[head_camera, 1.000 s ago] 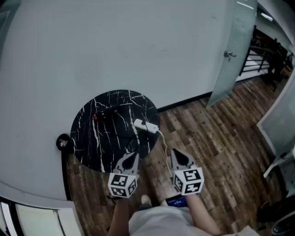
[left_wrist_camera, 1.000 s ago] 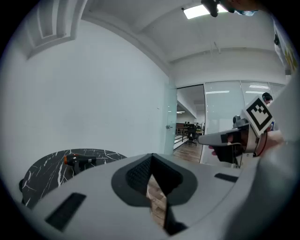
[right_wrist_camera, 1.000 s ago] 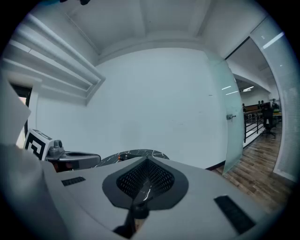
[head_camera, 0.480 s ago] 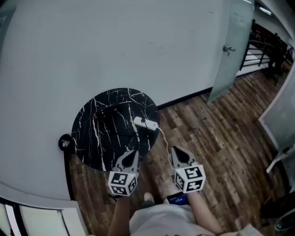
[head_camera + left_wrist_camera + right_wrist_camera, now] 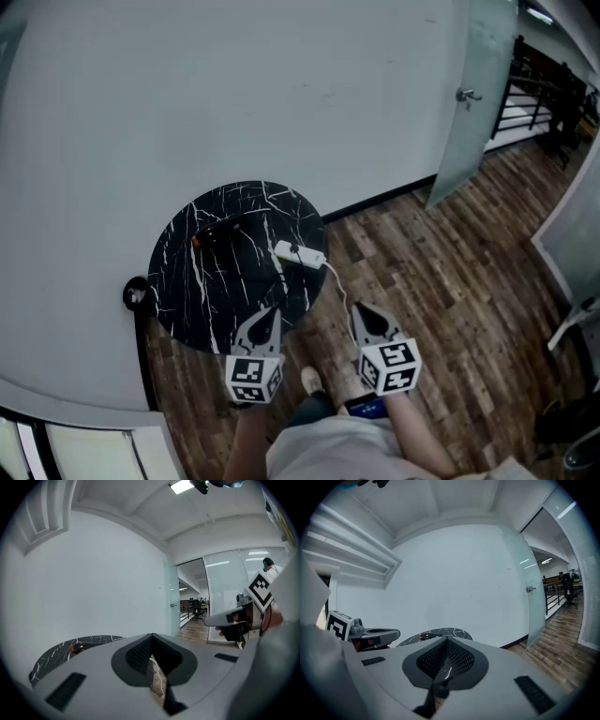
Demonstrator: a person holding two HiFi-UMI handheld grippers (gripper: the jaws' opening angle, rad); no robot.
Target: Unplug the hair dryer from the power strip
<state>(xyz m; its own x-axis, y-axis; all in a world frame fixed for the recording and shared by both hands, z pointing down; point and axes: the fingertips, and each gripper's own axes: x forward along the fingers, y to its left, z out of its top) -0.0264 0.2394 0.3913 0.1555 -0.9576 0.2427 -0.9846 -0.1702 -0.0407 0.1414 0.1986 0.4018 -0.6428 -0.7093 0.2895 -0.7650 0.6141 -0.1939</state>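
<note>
the task is judged not begun: the hair dryer (image 5: pixel 217 233) lies far back on the table (image 5: pixel 187 300), the power strip (image 5: pixel 298 254) near its right edge. the left gripper (image 5: pixel 265 319) and right gripper (image 5: pixel 364 314) are held clenched, empty, short of the strip; unplugging is yet to be done.

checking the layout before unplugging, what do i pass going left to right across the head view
round black object → hair dryer → power strip → right gripper → glass door
</note>
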